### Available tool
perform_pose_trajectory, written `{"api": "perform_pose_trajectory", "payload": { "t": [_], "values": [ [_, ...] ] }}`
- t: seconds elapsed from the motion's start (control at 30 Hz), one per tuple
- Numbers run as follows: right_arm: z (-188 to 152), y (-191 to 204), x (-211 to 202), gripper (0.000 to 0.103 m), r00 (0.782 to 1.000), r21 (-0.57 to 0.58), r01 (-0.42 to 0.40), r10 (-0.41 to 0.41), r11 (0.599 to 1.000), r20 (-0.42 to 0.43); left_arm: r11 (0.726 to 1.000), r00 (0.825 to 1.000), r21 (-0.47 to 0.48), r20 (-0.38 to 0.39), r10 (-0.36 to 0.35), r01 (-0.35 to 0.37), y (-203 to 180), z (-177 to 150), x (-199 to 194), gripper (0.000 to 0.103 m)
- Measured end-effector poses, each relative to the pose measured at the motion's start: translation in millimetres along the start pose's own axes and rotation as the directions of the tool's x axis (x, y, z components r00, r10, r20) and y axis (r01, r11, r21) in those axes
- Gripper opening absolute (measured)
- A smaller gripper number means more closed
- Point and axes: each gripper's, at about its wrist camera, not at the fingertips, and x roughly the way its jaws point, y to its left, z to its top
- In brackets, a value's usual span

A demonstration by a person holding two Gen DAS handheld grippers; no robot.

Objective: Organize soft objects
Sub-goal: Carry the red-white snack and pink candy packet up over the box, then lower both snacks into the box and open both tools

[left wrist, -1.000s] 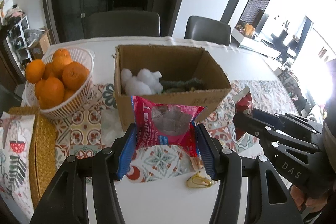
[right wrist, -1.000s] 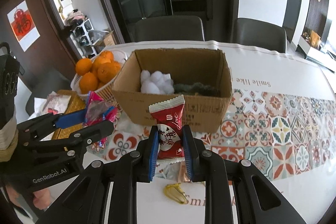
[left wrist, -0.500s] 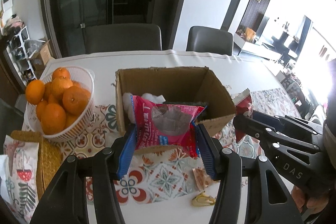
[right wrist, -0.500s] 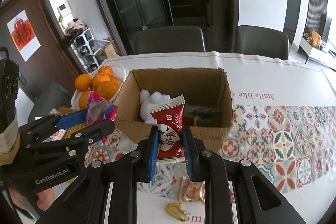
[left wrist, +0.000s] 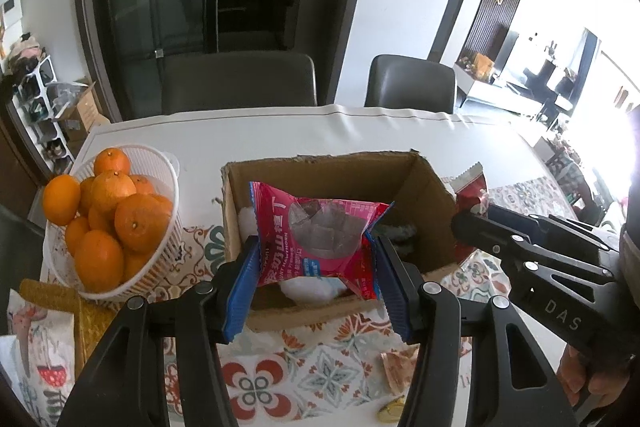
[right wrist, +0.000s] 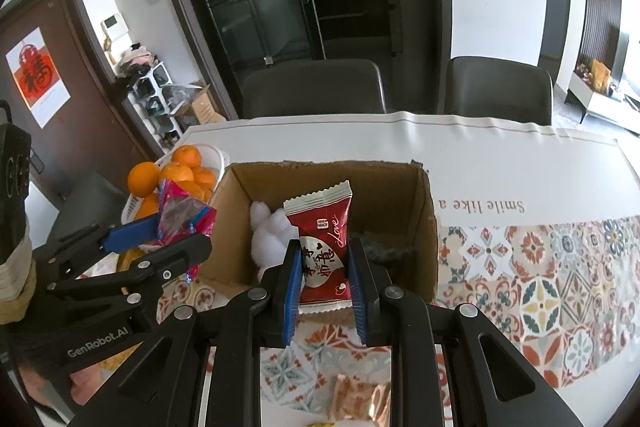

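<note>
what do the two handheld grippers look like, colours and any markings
Both are black plastic frames with round silver bolts and cut-out slots, ending in blue ribbed finger pads. The left gripper carries white "GenRobot.AI" lettering on its side; the right gripper reads "DAS". No cables show. Bare fingers grip each handle.

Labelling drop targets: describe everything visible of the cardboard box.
The cardboard box is plain brown corrugated card, open-topped, with a ragged torn upper rim and no flaps showing. It sits upright on the patterned tablecloth, right of the white basket of oranges. Inside lie a white fluffy lump on the left and something dark and fuzzy on the right. Nothing grips it; the pink packet and the red packet are held in front of its opening.
</note>
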Motion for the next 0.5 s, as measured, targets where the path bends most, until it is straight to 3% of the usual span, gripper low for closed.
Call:
{"api": "perform_pose_trajectory", "payload": {
  "t": [0.5],
  "values": [
    [22.4, -20.5, 61.6, 0.024, 0.996, 0.014, 0.027, -0.026, 1.000, -0.088, 0.998, 0.993, 0.032, -0.100, 0.061, -0.058, 3.8, 15.7, 61.8, 0.056]
  ]
}}
